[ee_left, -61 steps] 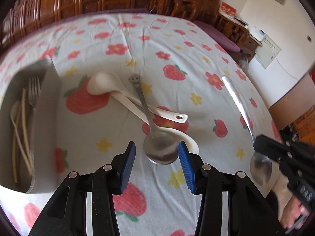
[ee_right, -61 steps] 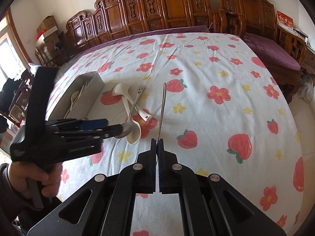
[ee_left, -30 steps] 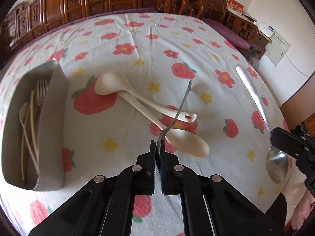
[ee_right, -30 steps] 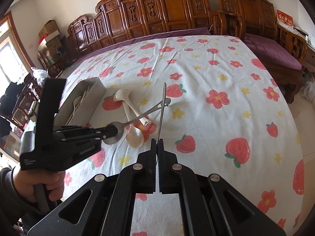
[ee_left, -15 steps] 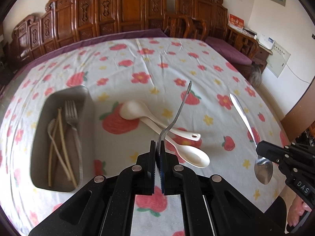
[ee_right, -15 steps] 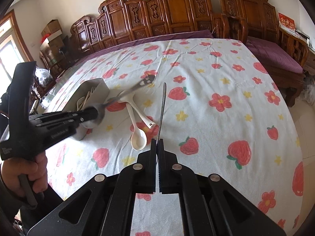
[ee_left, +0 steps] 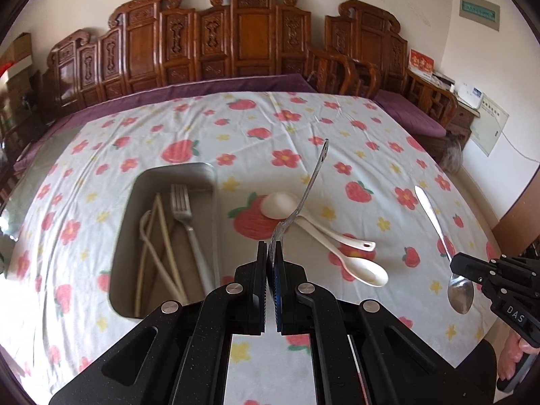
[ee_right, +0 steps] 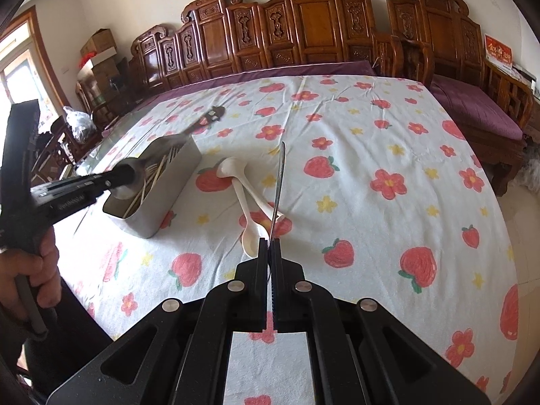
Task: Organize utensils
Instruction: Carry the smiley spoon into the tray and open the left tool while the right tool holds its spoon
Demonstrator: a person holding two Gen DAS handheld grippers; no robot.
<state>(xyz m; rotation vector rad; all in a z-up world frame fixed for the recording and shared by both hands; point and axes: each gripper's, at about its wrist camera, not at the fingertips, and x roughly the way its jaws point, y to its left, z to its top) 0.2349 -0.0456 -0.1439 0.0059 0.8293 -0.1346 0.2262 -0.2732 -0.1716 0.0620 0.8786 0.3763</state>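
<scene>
Left wrist: left claw clamped on metal spoon, steel bin just left; right claw clamped on second spoon.

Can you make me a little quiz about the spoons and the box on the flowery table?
1. True or false: the left gripper is shut on a metal spoon.
2. How many white plastic spoons lie on the tablecloth?
3. Which is in the metal bin? A) a fork and chopsticks B) a cup C) a plate

Key:
1. True. Its bowl is clamped between the jaws and its handle sticks up.
2. Two, crossed over each other. The right gripper is shut on a second metal spoon.
3. A
</scene>
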